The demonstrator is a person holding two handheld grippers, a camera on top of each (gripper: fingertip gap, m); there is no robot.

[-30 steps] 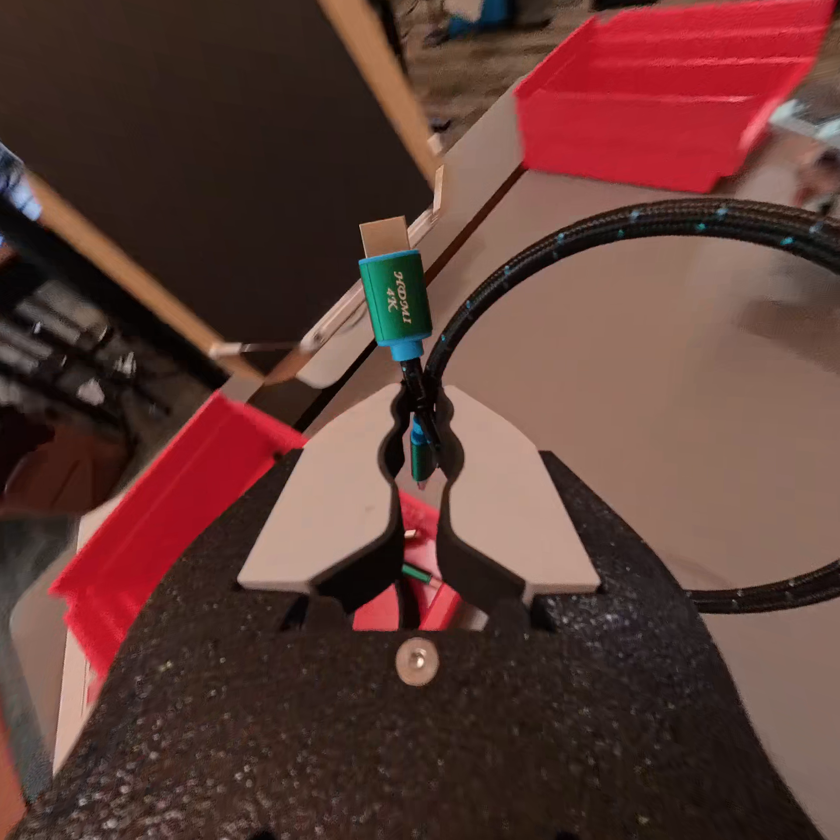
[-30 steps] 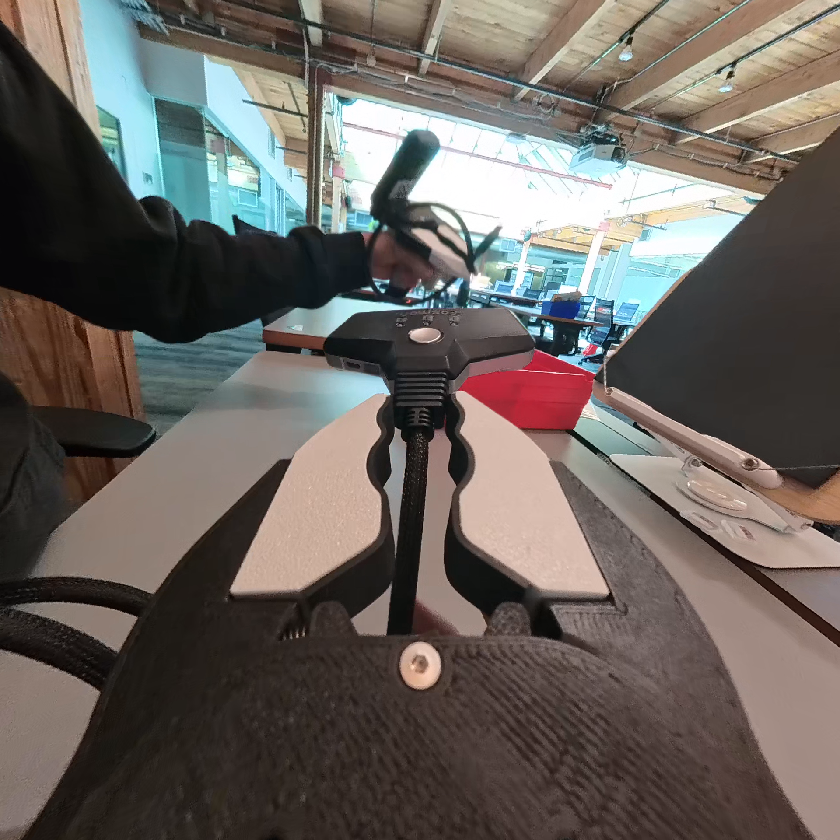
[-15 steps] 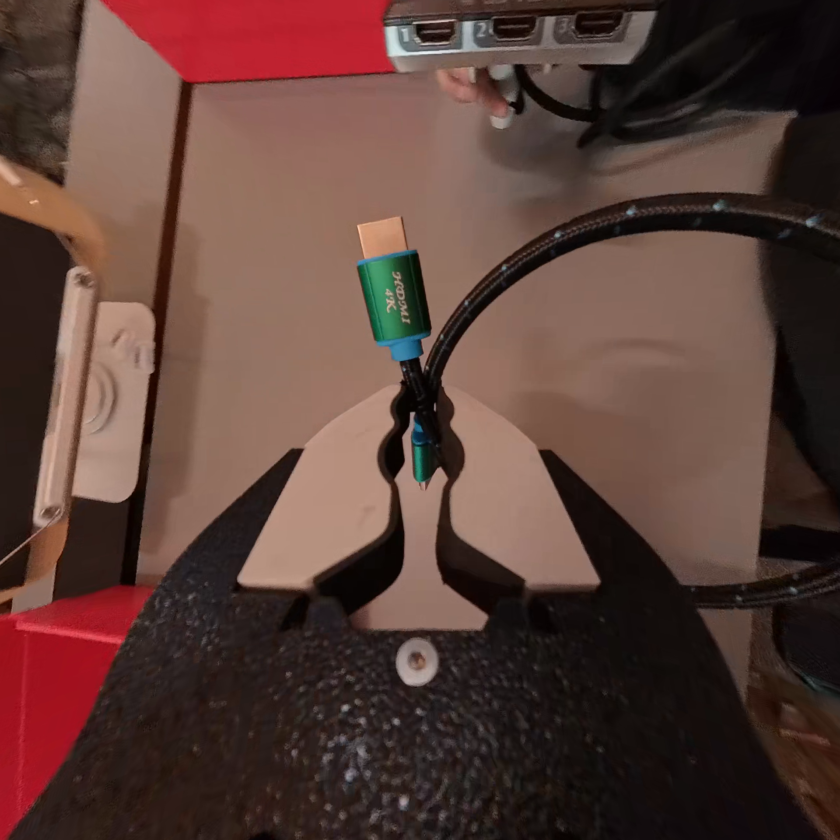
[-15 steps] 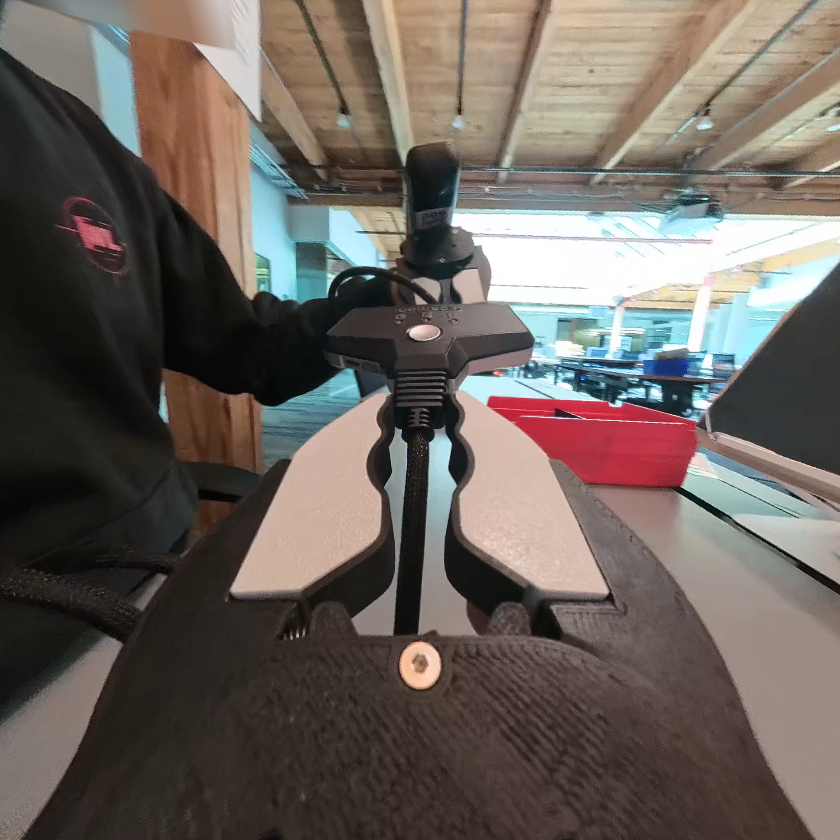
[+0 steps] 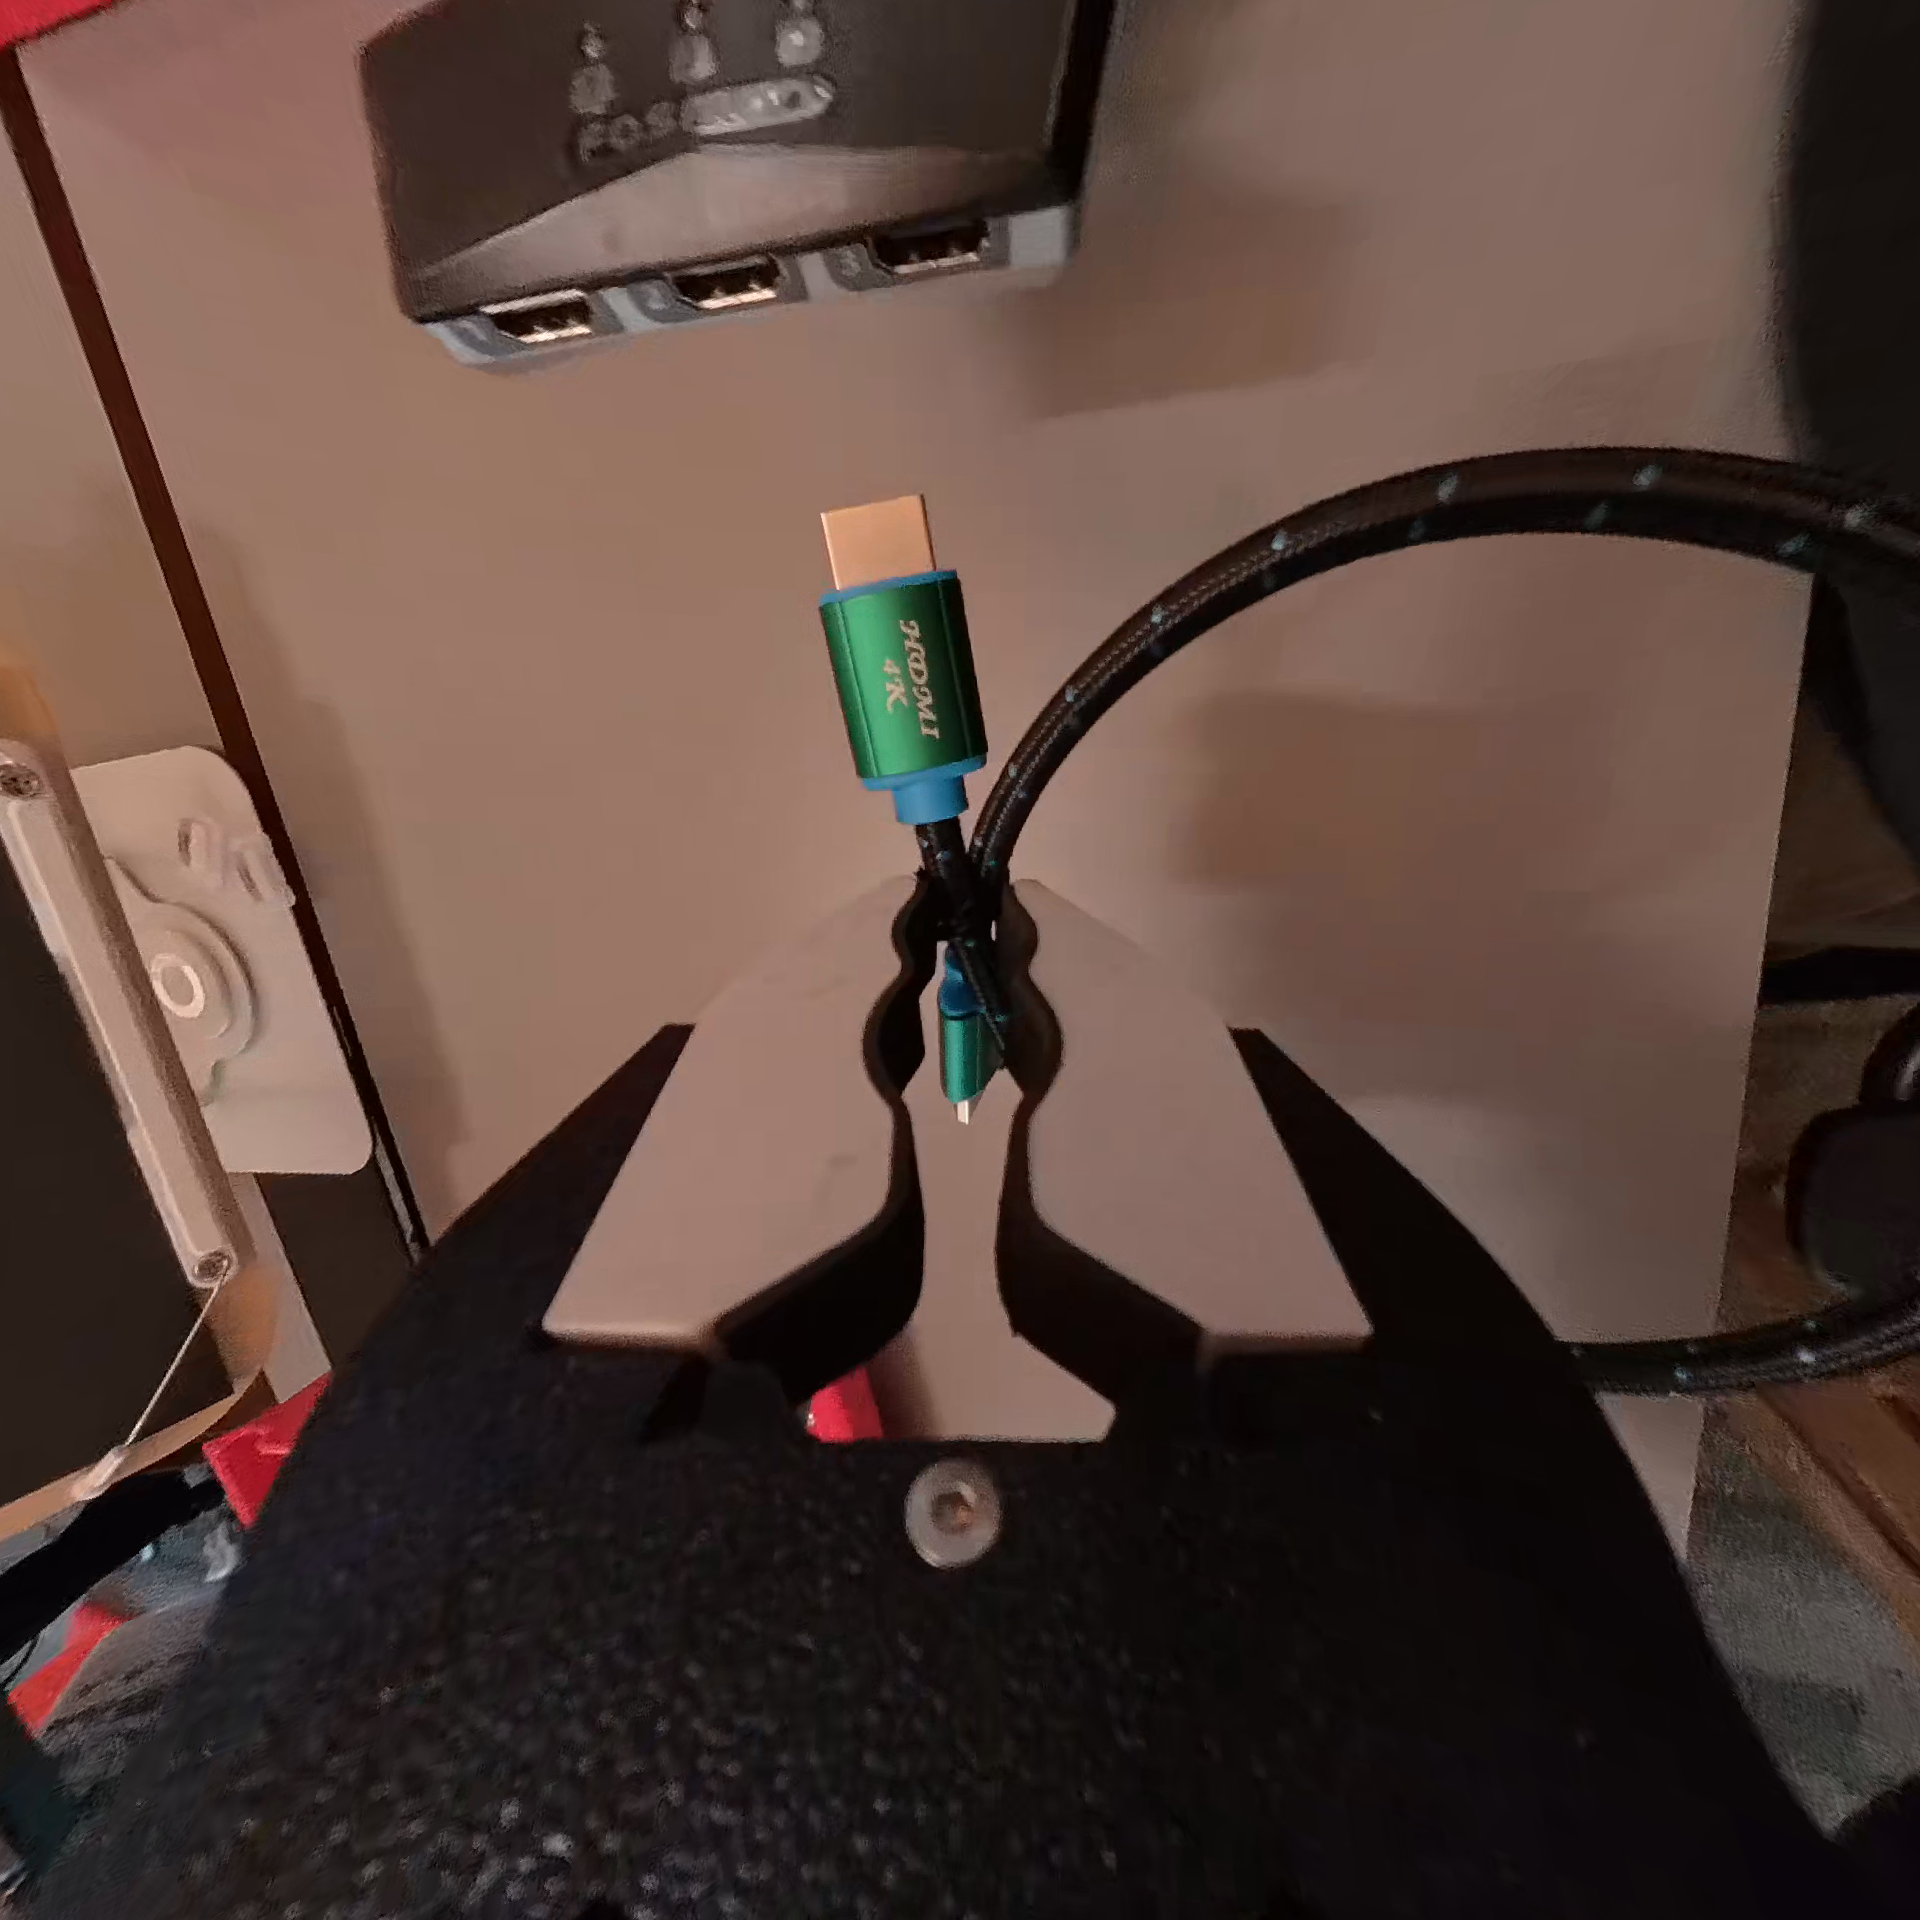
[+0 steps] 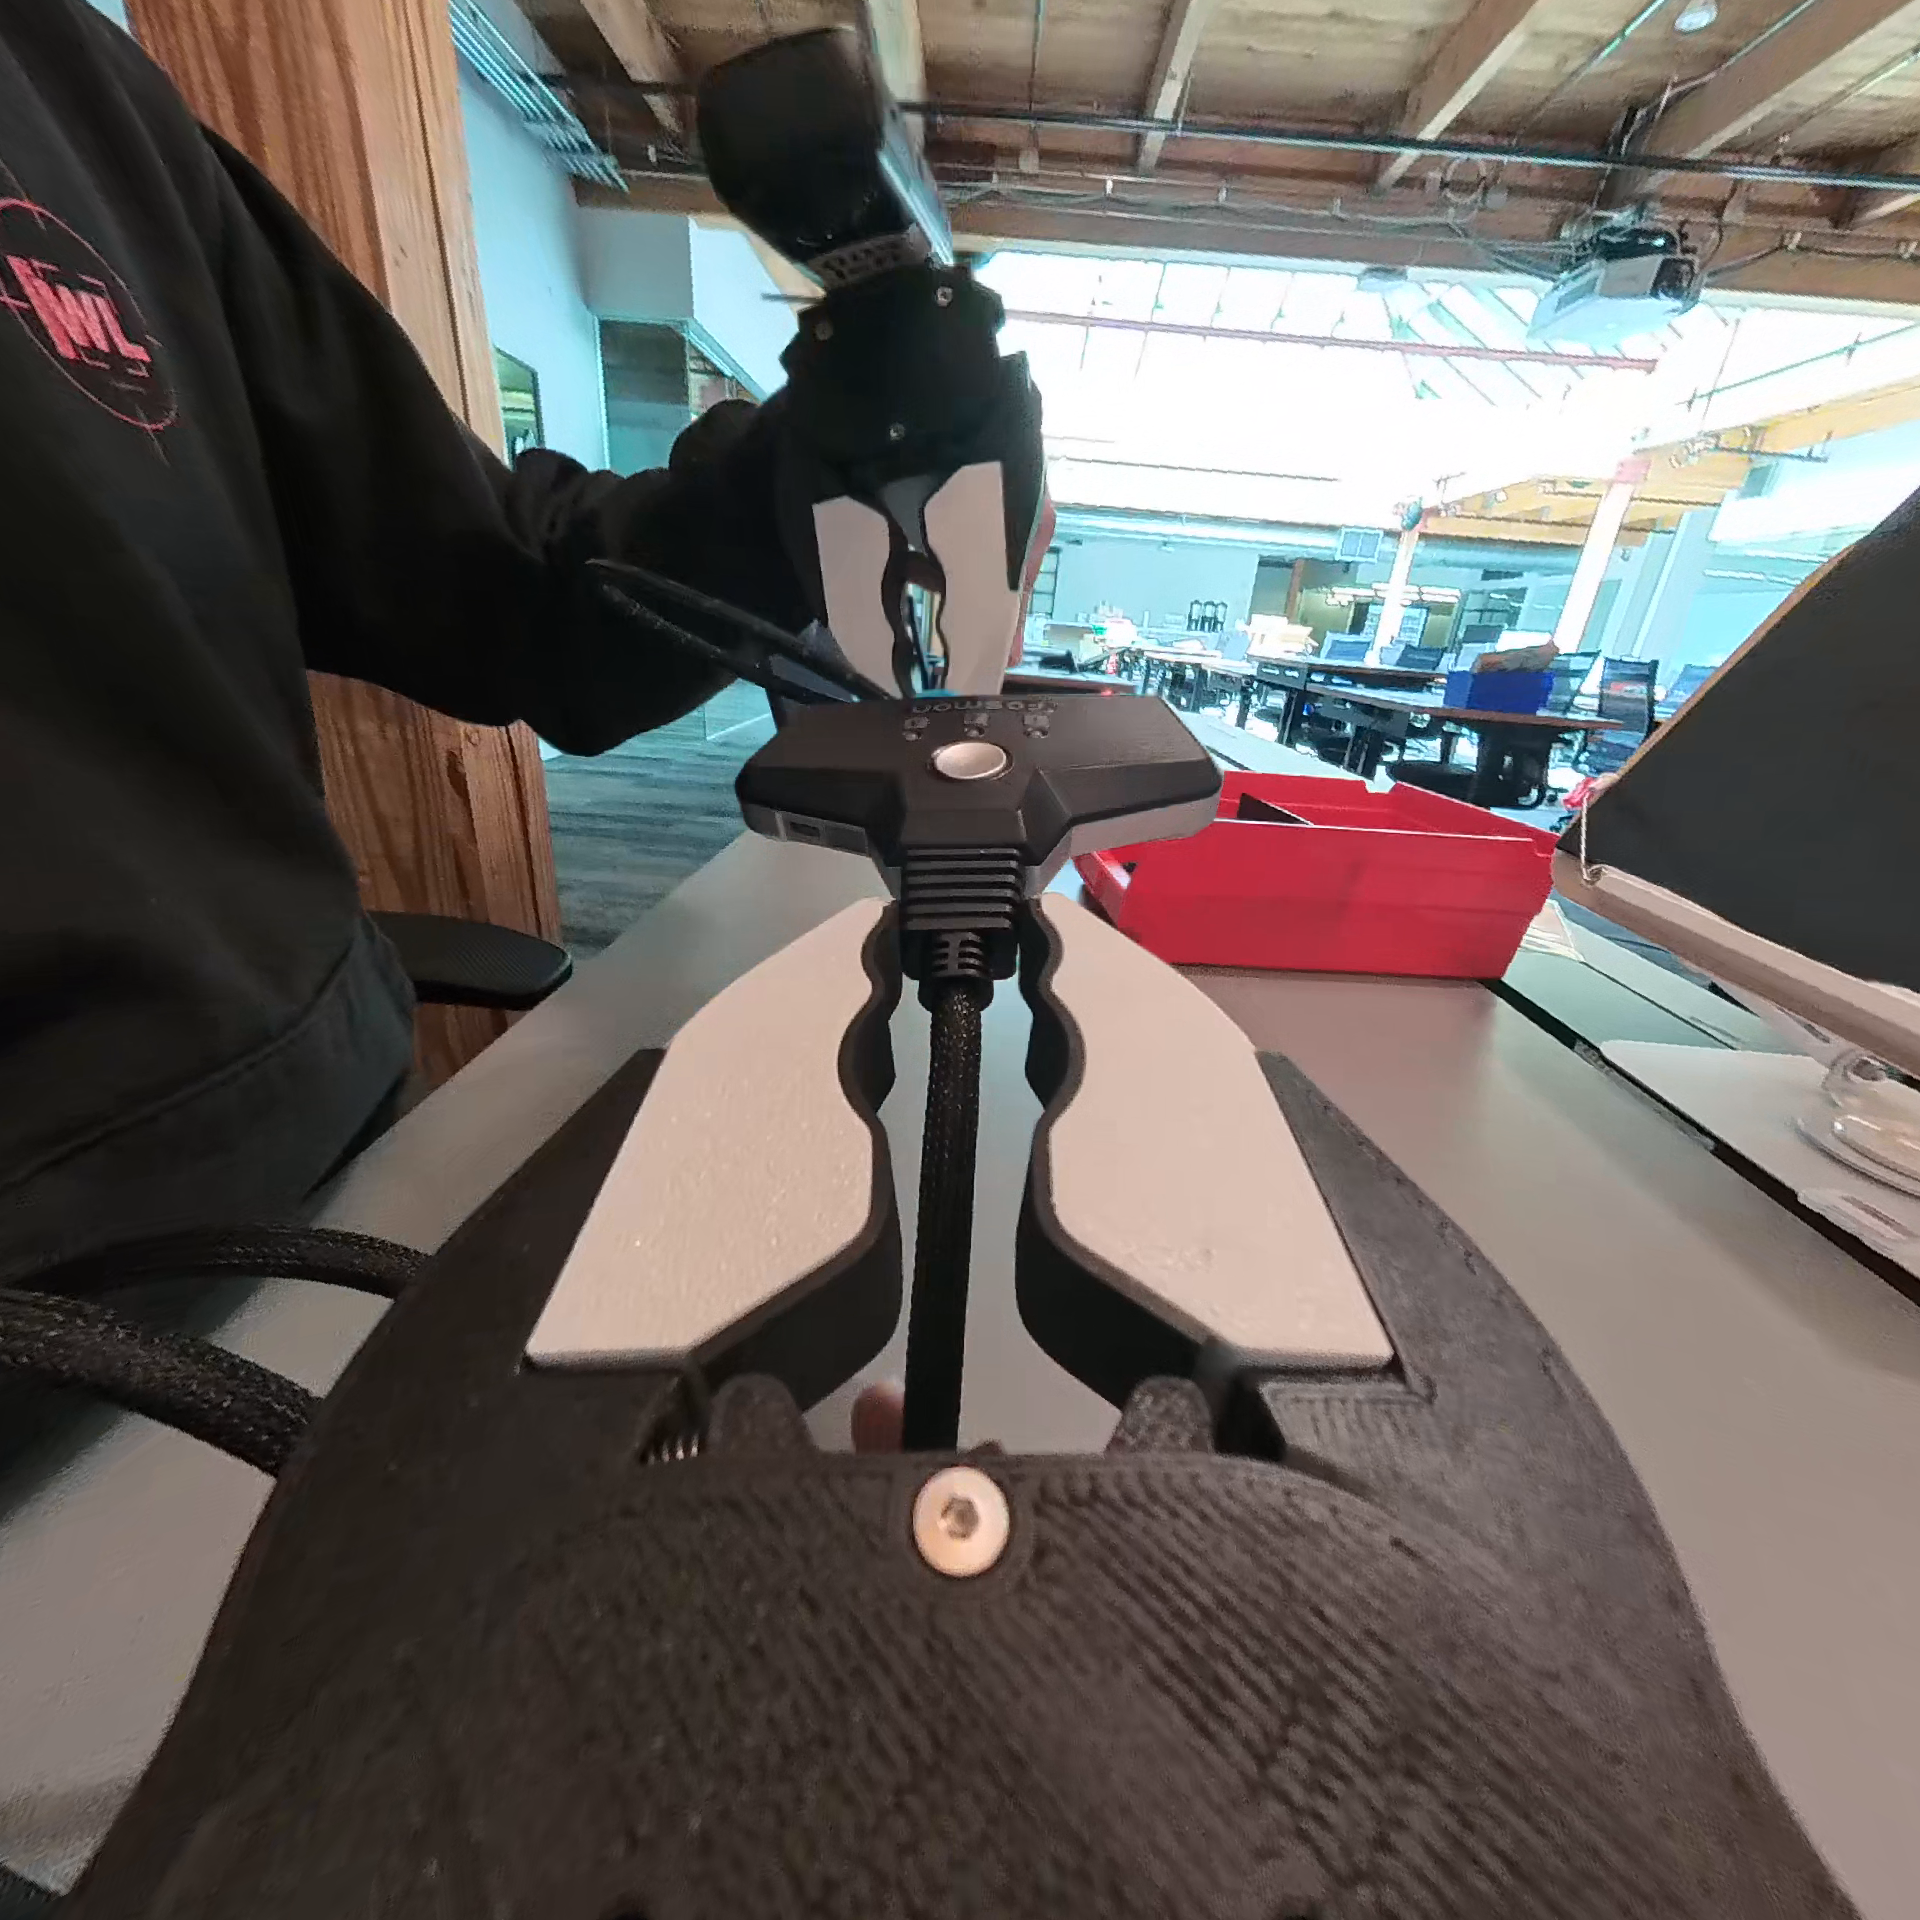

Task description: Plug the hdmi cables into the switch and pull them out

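In the left wrist view, my left gripper is shut on a black braided hdmi cable just behind its green plug. The plug's gold tip points at the black switch, a short gap away from its row of three open ports. A second green plug hangs between the fingers. In the right wrist view, my right gripper is shut on the ribbed neck of the switch and holds it above the table. The left gripper shows just beyond the switch.
A red bin sits on the grey table behind the switch. A dark tilted board on a white stand is to the right. The person's black sleeve fills the left. A braided cable lies at lower left.
The left gripper swung round with the green plug to face the switch's ports and moved closer. The right gripper kept its hold on the switch and turned a little.
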